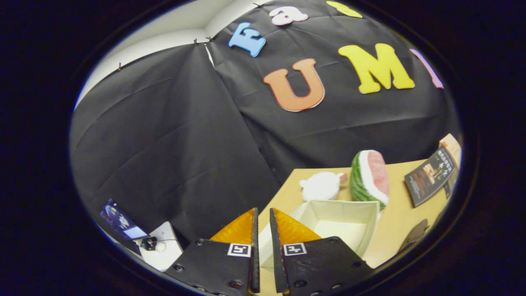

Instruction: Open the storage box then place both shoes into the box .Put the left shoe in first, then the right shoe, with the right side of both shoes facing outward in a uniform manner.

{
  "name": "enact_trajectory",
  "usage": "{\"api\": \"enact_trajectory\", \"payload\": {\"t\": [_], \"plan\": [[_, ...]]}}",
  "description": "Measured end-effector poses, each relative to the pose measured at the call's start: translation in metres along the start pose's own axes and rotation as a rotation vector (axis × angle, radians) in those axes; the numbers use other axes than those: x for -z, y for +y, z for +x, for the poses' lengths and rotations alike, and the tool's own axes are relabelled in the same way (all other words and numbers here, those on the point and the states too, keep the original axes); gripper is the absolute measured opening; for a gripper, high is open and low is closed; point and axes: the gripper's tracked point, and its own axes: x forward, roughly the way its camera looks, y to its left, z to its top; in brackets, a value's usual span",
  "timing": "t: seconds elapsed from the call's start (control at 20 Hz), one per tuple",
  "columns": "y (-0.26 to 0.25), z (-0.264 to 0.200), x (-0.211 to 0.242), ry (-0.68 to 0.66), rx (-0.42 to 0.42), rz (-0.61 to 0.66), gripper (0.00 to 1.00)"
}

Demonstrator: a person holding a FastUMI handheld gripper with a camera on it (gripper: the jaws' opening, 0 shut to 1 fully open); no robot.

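The white storage box [367,224] stands open on the tan table [396,222], just ahead and to the right of my fingers. Its inside is bare. A white flap [265,246], the box's lid, hangs down its near-left side and shows through the slit between my fingers. My gripper [263,211] hovers over the table's left corner, tilted, with its fingers drawn close together and nothing between them. A dark brown shape [415,234], possibly a shoe, lies to the right of the box and is mostly cut off.
Behind the box lie a white plush toy [322,186] and a watermelon-slice plush [370,176]. A dark booklet [429,176] rests at the far right of the table. Off the table, low on the left, sit a lit screen [119,222] and a white device [162,246].
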Motion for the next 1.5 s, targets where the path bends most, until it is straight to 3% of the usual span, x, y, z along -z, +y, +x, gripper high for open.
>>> {"api": "enact_trajectory", "payload": {"t": [0.25, 0.4, 0.55, 0.7, 0.75, 0.9, 0.95, 1.1, 1.25, 1.3, 1.5], "plan": [[-0.088, -0.084, -0.004, -0.067, 0.203, -0.07, 0.14], [-0.137, -0.134, -0.001, -0.087, 0.32, -0.072, 0.24], [-0.183, -0.179, 0.018, -0.074, 0.419, -0.032, 0.26], [-0.229, -0.215, 0.045, -0.048, 0.504, 0.032, 0.45], [-0.241, -0.222, 0.053, -0.042, 0.523, 0.051, 0.47], [-0.267, -0.234, 0.074, -0.012, 0.561, 0.074, 0.68], [-0.272, -0.234, 0.081, 0.0, 0.562, 0.086, 0.68], [-0.29, -0.237, 0.102, 0.035, 0.579, 0.117, 0.83], [-0.31, -0.225, 0.126, 0.079, 0.606, 0.131, 0.86], [-0.316, -0.224, 0.132, 0.091, 0.615, 0.131, 0.95], [-0.339, -0.201, 0.158, 0.15, 0.625, 0.151, 0.95]]}}
